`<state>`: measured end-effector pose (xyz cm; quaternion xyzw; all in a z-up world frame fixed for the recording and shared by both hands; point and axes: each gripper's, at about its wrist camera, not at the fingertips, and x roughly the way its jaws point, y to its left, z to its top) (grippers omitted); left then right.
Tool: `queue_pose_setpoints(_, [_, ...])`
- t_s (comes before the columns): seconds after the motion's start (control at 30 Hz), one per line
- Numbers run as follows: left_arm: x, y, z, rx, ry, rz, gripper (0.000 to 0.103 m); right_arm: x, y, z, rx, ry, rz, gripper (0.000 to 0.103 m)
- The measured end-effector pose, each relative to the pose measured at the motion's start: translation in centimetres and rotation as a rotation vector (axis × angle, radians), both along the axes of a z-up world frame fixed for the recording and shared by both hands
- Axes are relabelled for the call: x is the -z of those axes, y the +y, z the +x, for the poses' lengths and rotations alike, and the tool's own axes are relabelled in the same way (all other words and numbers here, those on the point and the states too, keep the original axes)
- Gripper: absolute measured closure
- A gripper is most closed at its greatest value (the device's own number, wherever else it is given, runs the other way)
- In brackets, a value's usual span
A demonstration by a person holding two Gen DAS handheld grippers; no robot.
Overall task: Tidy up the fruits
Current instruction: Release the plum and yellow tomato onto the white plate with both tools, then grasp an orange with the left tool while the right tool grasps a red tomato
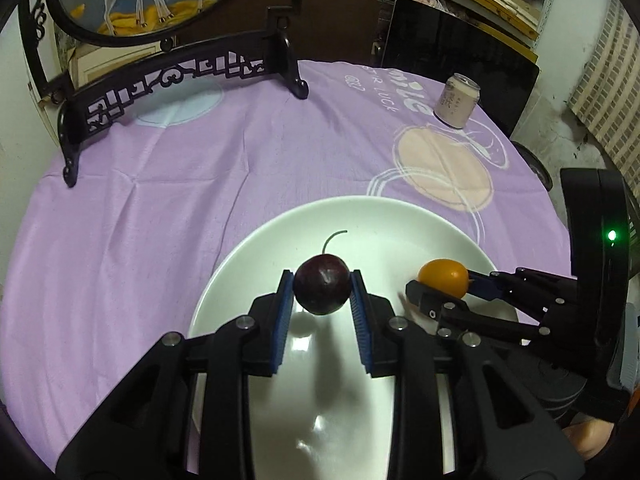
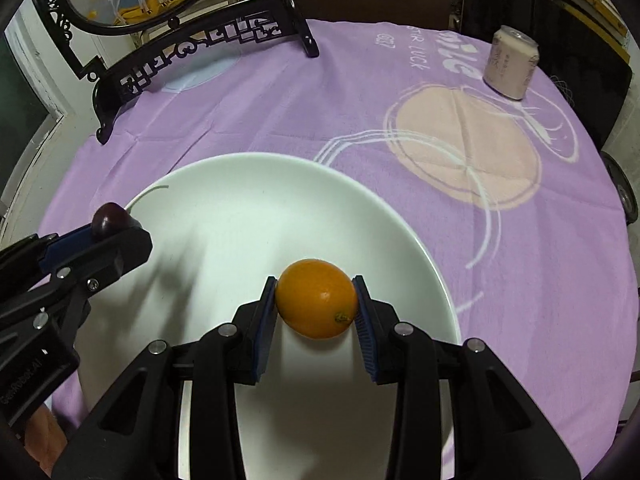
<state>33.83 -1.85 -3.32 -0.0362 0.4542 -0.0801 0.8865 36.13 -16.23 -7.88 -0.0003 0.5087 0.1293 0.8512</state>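
Note:
My left gripper [image 1: 322, 290] is shut on a dark red cherry [image 1: 321, 283] with a curved stem, held over the white plate [image 1: 384, 216]. My right gripper [image 2: 316, 300] is shut on a small orange kumquat [image 2: 317, 298], also over the white plate [image 2: 224, 172]. In the left wrist view the right gripper [image 1: 440, 288] with the kumquat [image 1: 443, 278] comes in from the right. In the right wrist view the left gripper [image 2: 108, 232] with the cherry [image 2: 110, 215] comes in from the left. Nothing else lies on the plate.
The plate sits on a purple tablecloth [image 1: 200, 184] on a round table. A pale drink can [image 1: 456, 100] stands at the far right. A black carved stand with a painted round screen [image 1: 180, 76] stands at the far left. A dark chair [image 1: 452, 40] is behind the table.

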Motion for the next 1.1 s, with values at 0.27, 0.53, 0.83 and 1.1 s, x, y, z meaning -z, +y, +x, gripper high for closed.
queue_pose_setpoints(0.27, [-4.1,2.5,-6.6,-0.028,-0.059,-0.038,0.033,-6.1,-1.7,-7.3,0.026,-0.116,-0.008,0.046])
queue_pose_setpoints(0.53, [-1.9,4.2,-21.3,-0.041,-0.119,-0.016,0.021,-5.3,-2.4,-25.1,-0.023,-0.233,-0.01,0.043])
queue_pose_setpoints(0.83, [1.5,3.8,-28.0,-0.01,-0.077,0.06,0.021,-4.3,-2.4,-31.2,-0.02,-0.234,-0.072,0.04])
queue_pose_setpoints(1.1, [2.5,2.5,-30.9,0.075,-0.048,0.043,0.021,0.1,-0.7,-30.2,-0.054,-0.144,-0.06,0.042])
